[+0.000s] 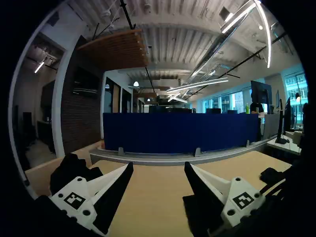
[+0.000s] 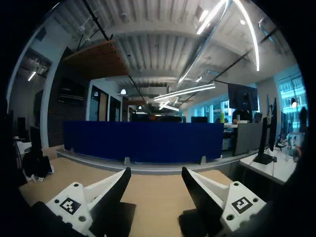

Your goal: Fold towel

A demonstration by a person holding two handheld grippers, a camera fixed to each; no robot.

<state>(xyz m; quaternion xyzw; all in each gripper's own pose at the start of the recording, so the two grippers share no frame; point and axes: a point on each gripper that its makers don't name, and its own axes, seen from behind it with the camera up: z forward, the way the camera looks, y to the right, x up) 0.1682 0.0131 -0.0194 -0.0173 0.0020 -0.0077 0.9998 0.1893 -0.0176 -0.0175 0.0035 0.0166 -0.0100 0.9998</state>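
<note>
left tongs [image 1: 158, 170] spread wide, empty, right tongs [image 2: 156, 175] likewise spread, empty

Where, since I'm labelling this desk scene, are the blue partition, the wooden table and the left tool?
blue partition [image 1: 177, 132]: left gripper view, middle of its front panel.
wooden table [image 1: 158, 201]: left gripper view, bare top between the fingers.
left tool [image 1: 158, 164]: left gripper view, midway between its fingertips.

- This is an open-plan office.
- A long blue partition [image 1: 177, 132] runs along the back of a light wooden desk [image 1: 158, 189].
- Dark monitors [image 1: 260, 93] stand on neighbouring desks.
- Long strip lights [image 1: 197, 85] hang under an exposed ceiling [image 1: 177, 39] with pipes and ducts.
- Large windows [image 1: 296, 85] line one side, and a dark brick wall [image 1: 81, 122] stands on the other.
</note>
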